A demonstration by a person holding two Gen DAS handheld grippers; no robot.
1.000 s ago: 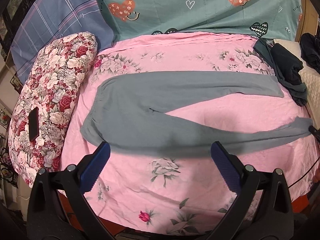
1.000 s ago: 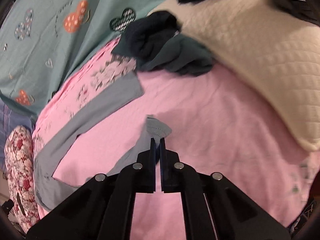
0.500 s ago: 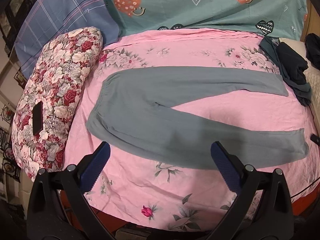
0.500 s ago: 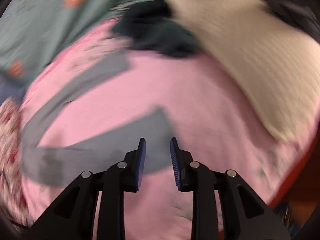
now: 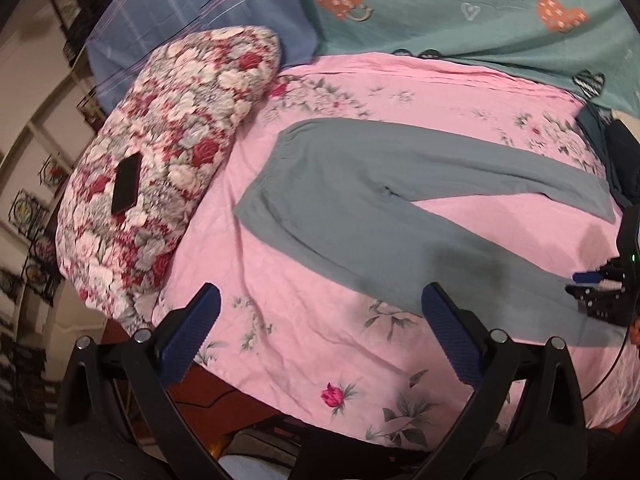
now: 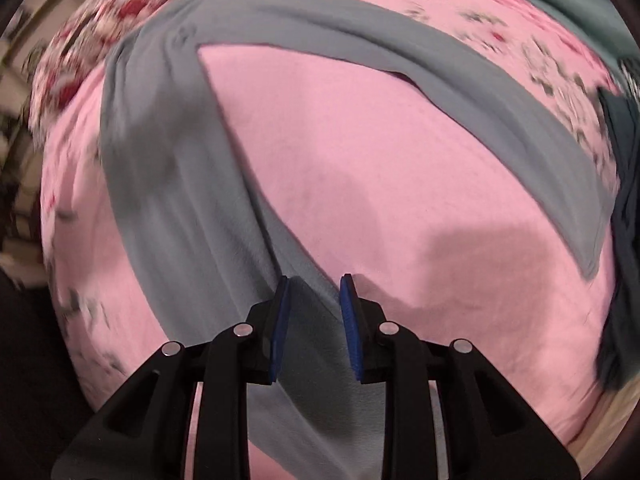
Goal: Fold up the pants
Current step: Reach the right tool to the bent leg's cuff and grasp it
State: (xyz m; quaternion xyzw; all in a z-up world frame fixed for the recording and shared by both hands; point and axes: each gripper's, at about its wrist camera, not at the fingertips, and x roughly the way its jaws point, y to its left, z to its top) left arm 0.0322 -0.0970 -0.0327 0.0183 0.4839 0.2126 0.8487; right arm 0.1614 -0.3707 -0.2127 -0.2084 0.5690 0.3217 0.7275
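Left gripper (image 5: 320, 334), jaws wide, is held low in frame, holding nothing. Right gripper (image 6: 314, 316), jaws narrowly parted and empty, is set over the near leg. Pants (image 5: 384, 200) are spread mid-frame on the pink sheet (image 5: 304, 344), legs splayed. The near leg is best lifted across the far leg, hems matched.

Pants (image 6: 168, 184) blurred; dark clothes (image 5: 618, 156) cut off.
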